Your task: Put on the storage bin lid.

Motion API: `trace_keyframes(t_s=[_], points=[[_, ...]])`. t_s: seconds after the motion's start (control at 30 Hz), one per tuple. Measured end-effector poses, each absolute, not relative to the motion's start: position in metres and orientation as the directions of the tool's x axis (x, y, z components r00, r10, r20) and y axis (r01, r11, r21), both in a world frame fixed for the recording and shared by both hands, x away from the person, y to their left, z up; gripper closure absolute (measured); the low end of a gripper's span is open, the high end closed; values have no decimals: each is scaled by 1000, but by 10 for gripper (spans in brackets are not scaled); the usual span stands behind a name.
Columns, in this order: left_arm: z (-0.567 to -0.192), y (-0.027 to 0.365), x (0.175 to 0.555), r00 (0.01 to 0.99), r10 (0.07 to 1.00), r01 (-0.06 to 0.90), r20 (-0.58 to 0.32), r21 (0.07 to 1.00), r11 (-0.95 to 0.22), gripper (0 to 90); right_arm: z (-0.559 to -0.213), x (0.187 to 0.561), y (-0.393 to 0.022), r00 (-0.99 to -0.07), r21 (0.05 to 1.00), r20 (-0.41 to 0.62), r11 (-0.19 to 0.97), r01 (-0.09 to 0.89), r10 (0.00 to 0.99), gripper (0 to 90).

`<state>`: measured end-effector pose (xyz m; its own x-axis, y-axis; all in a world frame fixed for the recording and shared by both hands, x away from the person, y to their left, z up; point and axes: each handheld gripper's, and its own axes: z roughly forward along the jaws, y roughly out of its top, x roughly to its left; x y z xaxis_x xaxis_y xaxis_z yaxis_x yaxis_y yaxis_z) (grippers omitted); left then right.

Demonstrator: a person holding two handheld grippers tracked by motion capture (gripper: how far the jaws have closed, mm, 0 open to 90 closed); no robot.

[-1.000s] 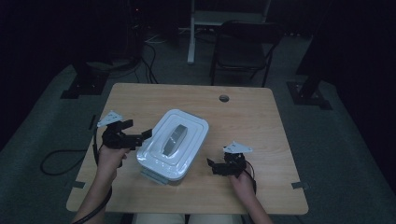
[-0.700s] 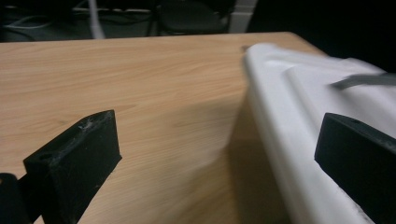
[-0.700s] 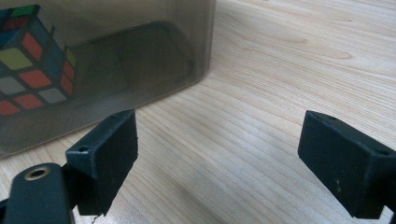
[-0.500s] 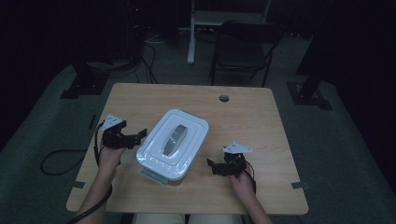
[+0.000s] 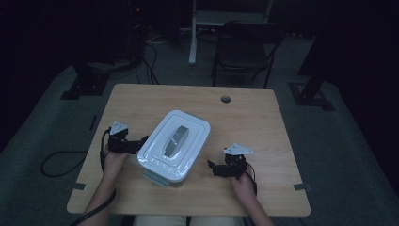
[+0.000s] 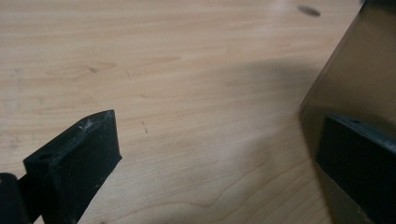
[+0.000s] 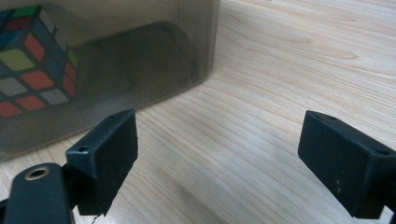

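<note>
From above, the lidded box [image 5: 173,146] sits mid-surface [image 5: 254,117]; your left gripper [image 5: 141,141] touches its left side, your right gripper [image 5: 210,165] waits near its right. Left gripper view: fingers [image 6: 74,163] spread beside the box wall. Right gripper view: fingers spread, a puzzle cube [image 7: 35,60] inside the box.

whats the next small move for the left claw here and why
Probably ease the left claw a little further toward the box and set it against the near side. It is open, right by the box edge in the high view, and its own view has one jaw beside the tinted wall. The lid is still on, and the right claw rests open, apart from the box.
</note>
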<state>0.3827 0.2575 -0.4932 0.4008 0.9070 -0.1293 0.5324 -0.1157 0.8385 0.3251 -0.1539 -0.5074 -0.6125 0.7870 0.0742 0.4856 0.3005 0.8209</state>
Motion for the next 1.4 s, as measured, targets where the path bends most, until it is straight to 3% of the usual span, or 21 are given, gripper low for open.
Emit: trace_keyframes(t_s=[0.7,0.87,1.4], points=[[-508,230,379,467,877,561,-108,803,-200,9,-505,335,-130,-571,833,88,254,491,816,121],[-507,216,373,486,861,592,-148,781,-200,9,-502,332,-133,-558,839,88,241,488,825,121],[-504,185,363,493,858,614,-144,757,-225,10,-499,337,-160,-526,832,93,225,507,845,126]])
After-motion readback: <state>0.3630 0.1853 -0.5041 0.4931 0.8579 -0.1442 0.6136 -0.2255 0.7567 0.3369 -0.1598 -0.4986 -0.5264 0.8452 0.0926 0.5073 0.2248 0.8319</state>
